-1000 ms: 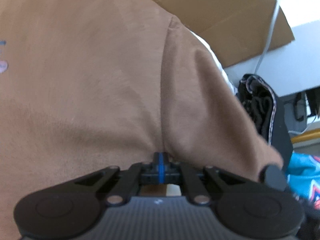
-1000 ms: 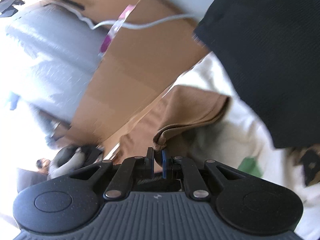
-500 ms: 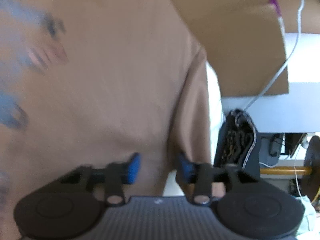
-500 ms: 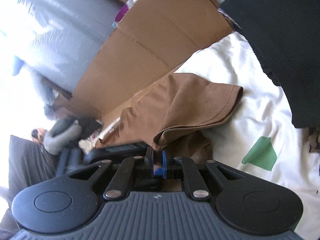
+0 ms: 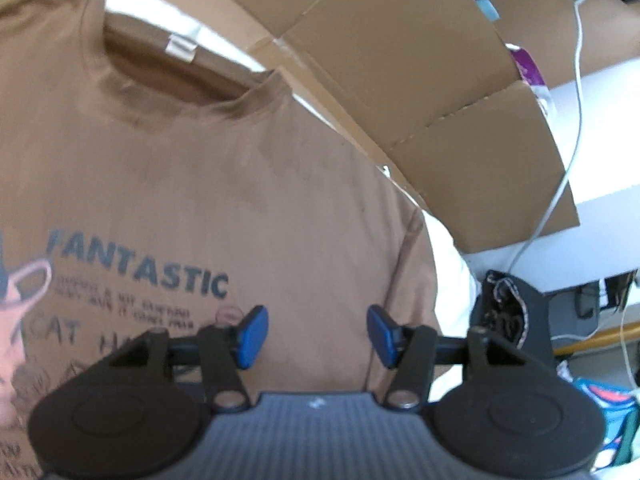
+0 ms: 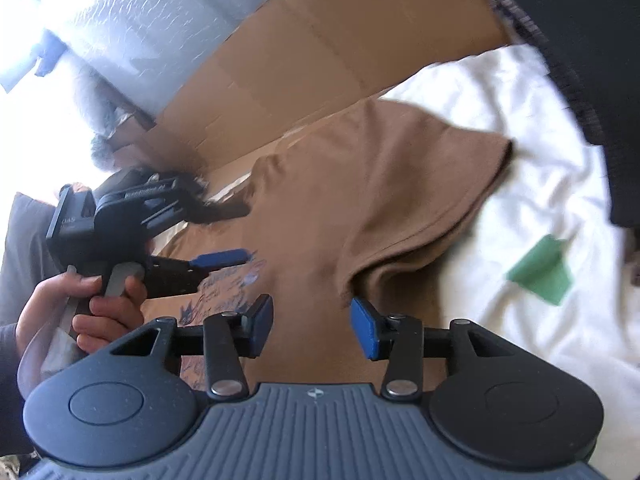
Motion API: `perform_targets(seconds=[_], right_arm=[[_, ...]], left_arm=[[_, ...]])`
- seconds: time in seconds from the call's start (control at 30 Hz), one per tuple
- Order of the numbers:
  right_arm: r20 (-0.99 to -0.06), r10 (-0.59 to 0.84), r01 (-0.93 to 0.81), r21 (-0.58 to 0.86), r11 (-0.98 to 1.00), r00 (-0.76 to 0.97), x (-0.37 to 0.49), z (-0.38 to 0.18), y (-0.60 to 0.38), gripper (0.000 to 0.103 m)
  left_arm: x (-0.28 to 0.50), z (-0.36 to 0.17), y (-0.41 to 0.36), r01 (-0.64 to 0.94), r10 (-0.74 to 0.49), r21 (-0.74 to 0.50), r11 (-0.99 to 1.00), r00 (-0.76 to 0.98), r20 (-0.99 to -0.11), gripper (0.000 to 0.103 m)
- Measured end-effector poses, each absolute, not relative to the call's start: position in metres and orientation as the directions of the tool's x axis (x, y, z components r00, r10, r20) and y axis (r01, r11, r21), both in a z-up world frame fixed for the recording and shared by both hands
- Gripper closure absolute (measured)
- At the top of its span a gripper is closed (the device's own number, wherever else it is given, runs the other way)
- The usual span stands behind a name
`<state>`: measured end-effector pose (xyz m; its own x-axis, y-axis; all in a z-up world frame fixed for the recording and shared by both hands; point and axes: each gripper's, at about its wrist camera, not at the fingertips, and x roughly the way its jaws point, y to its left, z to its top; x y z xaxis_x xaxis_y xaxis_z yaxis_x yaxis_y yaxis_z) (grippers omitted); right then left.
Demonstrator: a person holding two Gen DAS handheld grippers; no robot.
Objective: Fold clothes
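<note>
A brown T-shirt (image 5: pixel 280 200) printed with "FANTASTIC" lies flat with its collar at the upper left of the left wrist view. My left gripper (image 5: pixel 316 336) hovers open over the shirt's chest, with nothing between its blue pads. In the right wrist view the same T-shirt (image 6: pixel 380 184) lies on a white sheet (image 6: pixel 520 120), its short sleeve spread to the right. The jaws of my right gripper (image 6: pixel 312 328) are opening. A fold of the sleeve lies just ahead of the gap, and the pads do not press on it. A hand (image 6: pixel 80 304) holds the left gripper, one of its blue fingers (image 6: pixel 222 258) showing.
Flattened cardboard (image 5: pixel 440 100) lies beyond the shirt, with a white cable (image 5: pixel 576 120) across it. A dark patterned garment (image 5: pixel 504 320) sits off the shirt's right edge. In the right view a black garment (image 6: pixel 580 40) covers the far right and a green patch (image 6: pixel 540 276) lies on the sheet.
Both grippers went from shut on the shirt's fabric to open. The left one pulled back and up, bringing collar and print into view. The right one released the sleeve fold.
</note>
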<state>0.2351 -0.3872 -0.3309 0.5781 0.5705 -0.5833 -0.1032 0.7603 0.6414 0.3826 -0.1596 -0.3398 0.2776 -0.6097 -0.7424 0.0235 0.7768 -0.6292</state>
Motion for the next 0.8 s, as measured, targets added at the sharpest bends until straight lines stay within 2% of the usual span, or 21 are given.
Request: perform_targets(seconds=[0.07,0.17,0.5,0.8], right_arm=[[-0.567,0.539,-0.036,0.667,0.744,0.623,0.236,-0.330,-0.405,0.053],[-0.599,0.426,0.039,0.609,0.793,0.678,0.244,-0.328,-0.419,0.053],[-0.637,0.240,0.217,0.552,0.805,0.732,0.283,-0.347,-0.429,0.053],[-0.669,0.184,0.329,0.563,0.758,0.720,0.306,-0.364,-0.429,0.053]], left_arm=[[0.383,-0.339,-0.160,0.039,-0.613,-0.629,0.776,0.276,-0.740,0.046],[0.379,-0.336,-0.153,0.063,-0.623,-0.633,0.771,0.275,-0.732,0.046],[0.369,-0.335,-0.125,0.102,-0.620,-0.617,0.780,0.261,-0.740,0.046],[0.373,-0.344,-0.125,0.139,-0.565,-0.549,0.824,0.264,-0.782,0.046]])
